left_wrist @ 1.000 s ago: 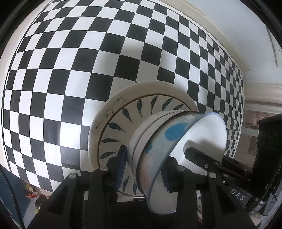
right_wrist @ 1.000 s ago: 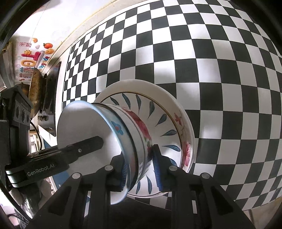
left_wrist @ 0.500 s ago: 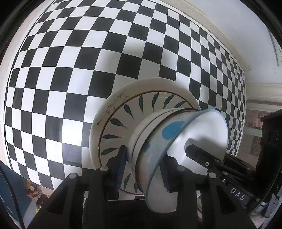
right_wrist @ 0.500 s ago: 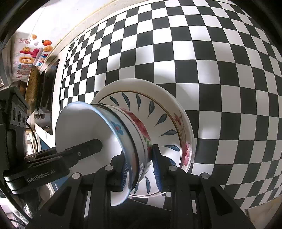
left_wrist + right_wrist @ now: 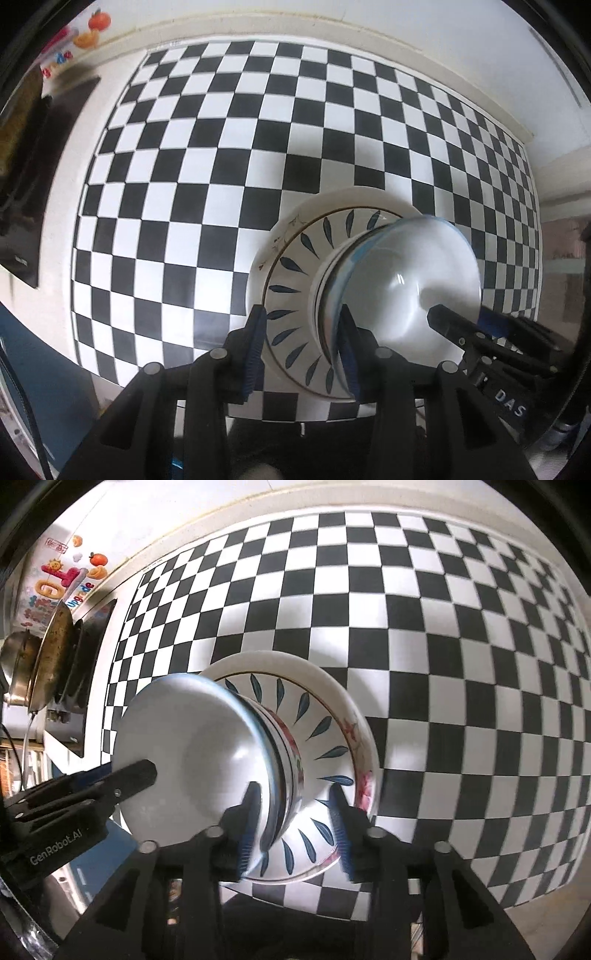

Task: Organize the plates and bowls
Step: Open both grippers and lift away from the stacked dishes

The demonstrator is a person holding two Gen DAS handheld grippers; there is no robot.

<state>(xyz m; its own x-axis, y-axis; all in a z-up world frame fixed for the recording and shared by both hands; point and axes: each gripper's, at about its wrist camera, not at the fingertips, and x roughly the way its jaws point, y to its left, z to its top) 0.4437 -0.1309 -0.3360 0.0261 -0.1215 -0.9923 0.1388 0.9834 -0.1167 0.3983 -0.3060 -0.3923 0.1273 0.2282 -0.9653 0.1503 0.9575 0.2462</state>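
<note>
Resting nested on leaf-patterned plates [image 5: 325,716], the blue-rimmed bowl [image 5: 192,753] sits between both just-opened claws, unpinched.

"DAS" on right hand-held gripper [image 5: 491,354]; "GenRobot.AI" on left hand-held gripper [image 5: 74,805].

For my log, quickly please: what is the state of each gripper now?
Left gripper: jaws just opened, rim of the stacked bowls between them, not clamped.
Right gripper: jaws just opened wider, same rim between them, not clamped.
</note>
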